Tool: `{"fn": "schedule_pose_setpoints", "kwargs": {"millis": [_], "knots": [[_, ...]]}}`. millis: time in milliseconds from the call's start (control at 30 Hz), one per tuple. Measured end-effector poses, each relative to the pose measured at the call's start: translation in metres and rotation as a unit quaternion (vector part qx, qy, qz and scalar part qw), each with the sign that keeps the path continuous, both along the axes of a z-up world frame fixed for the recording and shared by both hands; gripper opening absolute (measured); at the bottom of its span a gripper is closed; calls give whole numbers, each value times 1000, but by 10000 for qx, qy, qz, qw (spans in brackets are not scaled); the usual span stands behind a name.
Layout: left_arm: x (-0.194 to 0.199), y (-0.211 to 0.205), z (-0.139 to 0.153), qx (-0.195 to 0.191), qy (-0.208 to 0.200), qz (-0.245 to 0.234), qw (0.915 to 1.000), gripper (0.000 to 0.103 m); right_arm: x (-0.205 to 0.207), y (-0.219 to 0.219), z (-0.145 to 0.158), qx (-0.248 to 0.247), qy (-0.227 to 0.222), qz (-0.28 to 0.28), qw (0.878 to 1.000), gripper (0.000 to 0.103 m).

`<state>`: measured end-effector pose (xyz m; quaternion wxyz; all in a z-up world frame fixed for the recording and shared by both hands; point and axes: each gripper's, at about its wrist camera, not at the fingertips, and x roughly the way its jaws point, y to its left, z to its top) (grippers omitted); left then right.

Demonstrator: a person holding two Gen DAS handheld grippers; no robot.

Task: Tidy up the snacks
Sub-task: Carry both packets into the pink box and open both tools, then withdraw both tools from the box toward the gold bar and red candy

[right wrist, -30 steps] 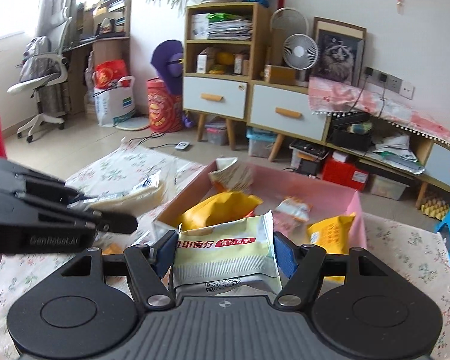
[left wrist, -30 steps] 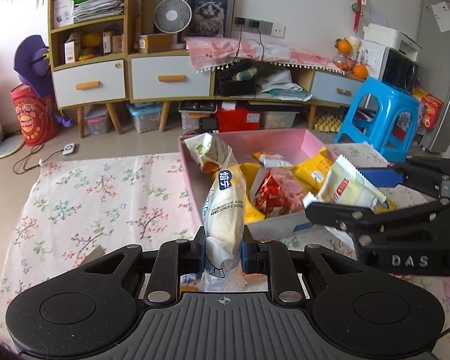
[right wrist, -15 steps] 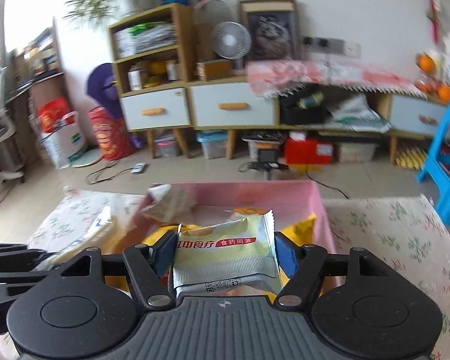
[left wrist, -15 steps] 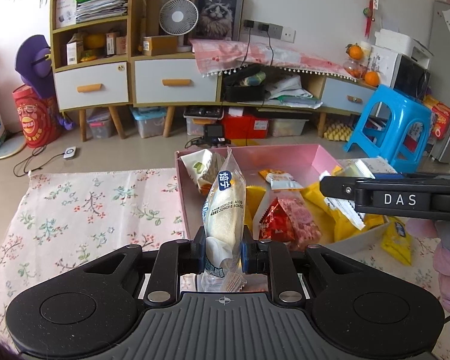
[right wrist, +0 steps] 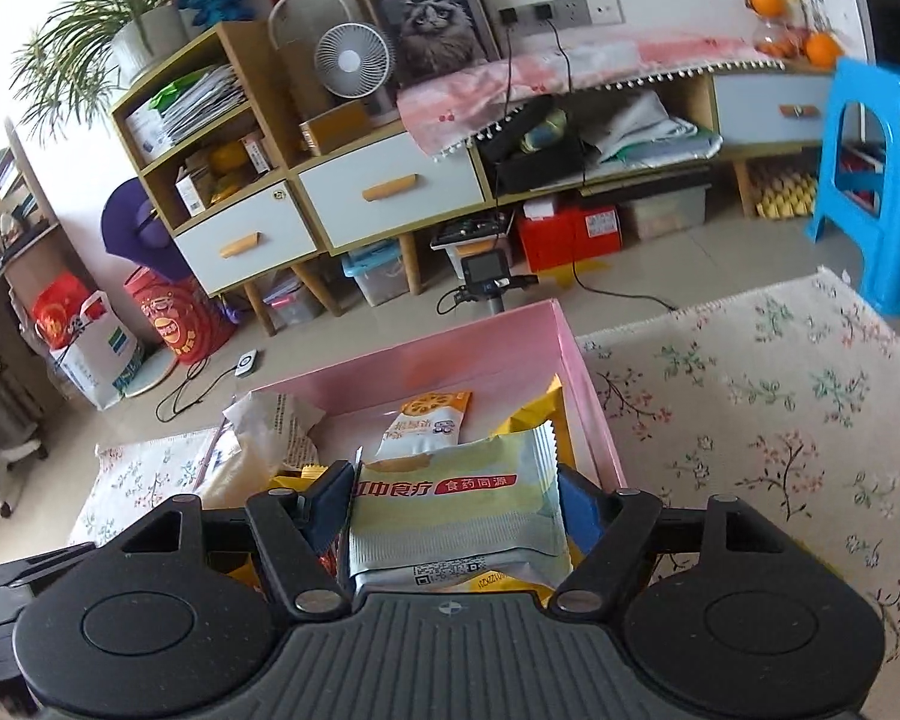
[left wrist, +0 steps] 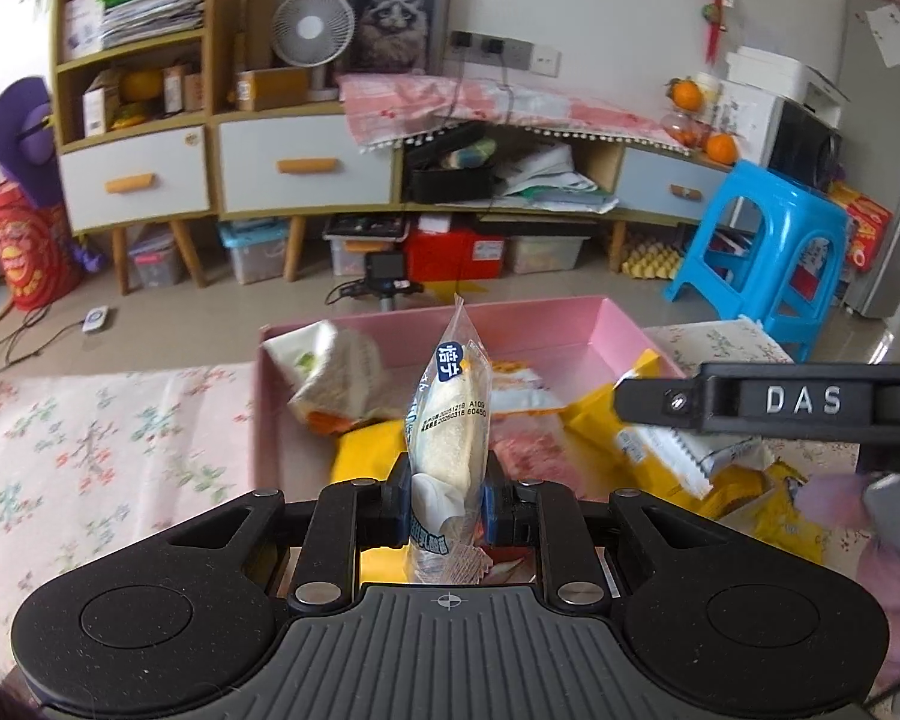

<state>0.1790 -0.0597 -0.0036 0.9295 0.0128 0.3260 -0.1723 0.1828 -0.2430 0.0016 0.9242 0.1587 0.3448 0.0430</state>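
My left gripper (left wrist: 445,495) is shut on a clear bread packet with a blue label (left wrist: 447,420), held upright over the near wall of the pink box (left wrist: 621,324). My right gripper (right wrist: 457,501) is shut on a pale green snack packet with red lettering (right wrist: 456,510), held over the same pink box (right wrist: 588,396). The right gripper also shows in the left wrist view (left wrist: 630,402) at the right, with the green packet (left wrist: 684,456) hanging below it. The box holds several snack packets, among them yellow ones (left wrist: 366,450) and an orange-and-white one (right wrist: 426,426).
The box stands on a floral cloth (right wrist: 768,420), which also shows in the left wrist view (left wrist: 102,438). A yellow packet (left wrist: 768,516) lies on the cloth right of the box. A blue stool (left wrist: 762,252) stands beyond the table's right side. Cabinets line the back wall.
Both grippers have moved forward over the pink box with their packets. The right gripper has swung from the box's left side to over its right part.
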Motion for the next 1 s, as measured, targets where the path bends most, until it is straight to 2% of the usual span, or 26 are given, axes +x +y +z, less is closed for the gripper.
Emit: {"fn": "schedule_pose_setpoints", "kwargs": {"millis": [200, 267, 333, 400, 733, 1000], "knots": [[10, -19, -5, 100, -145, 37, 9998, 23, -2, -2, 5, -40, -91, -53, 9999, 76], [11, -22, -7, 120, -135, 53, 9998, 30, -2, -2, 6, -66, -106, -56, 9999, 77], [9, -22, -6, 91, -152, 32, 9998, 48, -1, -4, 6, -65, -103, -73, 9999, 78], [5, -21, -5, 79, -200, 37, 9998, 55, -1, -5, 6, -61, -101, -89, 9999, 79], [-16, -3, 8, 133, -143, 104, 9998, 75, -11, -5, 18, -236, -210, -46, 9995, 85], [-39, 16, 16, 455, -52, 168, 9988, 84, -31, -4, 26, -553, -152, -37, 9983, 87]]}}
